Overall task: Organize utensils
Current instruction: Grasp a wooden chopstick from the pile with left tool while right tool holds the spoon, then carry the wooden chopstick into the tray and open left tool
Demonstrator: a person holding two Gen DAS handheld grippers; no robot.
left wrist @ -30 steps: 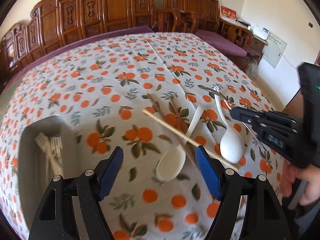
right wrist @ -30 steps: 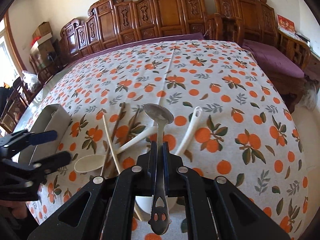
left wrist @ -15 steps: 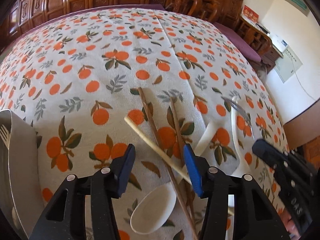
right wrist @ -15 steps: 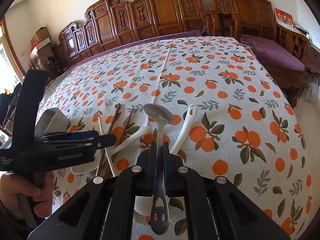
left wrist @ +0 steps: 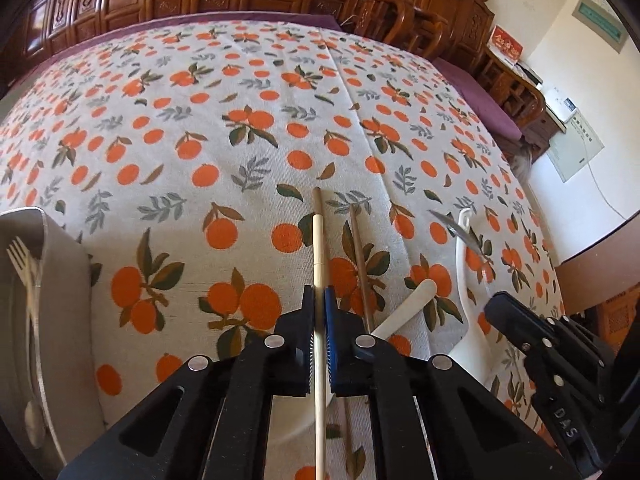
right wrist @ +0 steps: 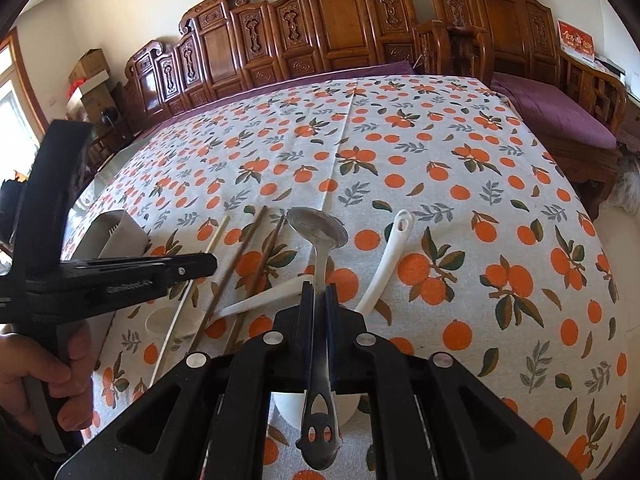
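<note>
The left gripper (left wrist: pixel 319 300) pinches a pale chopstick (left wrist: pixel 318 248) and the right gripper (right wrist: pixel 319 294) clamps the metal spoon (right wrist: pixel 318 236), each apparently bound for the grey tray (left wrist: pixel 60 280).

Black gripper frames (left wrist: pixel 320 400) with silver screws, blue fingers (left wrist: pixel 330 320).
</note>
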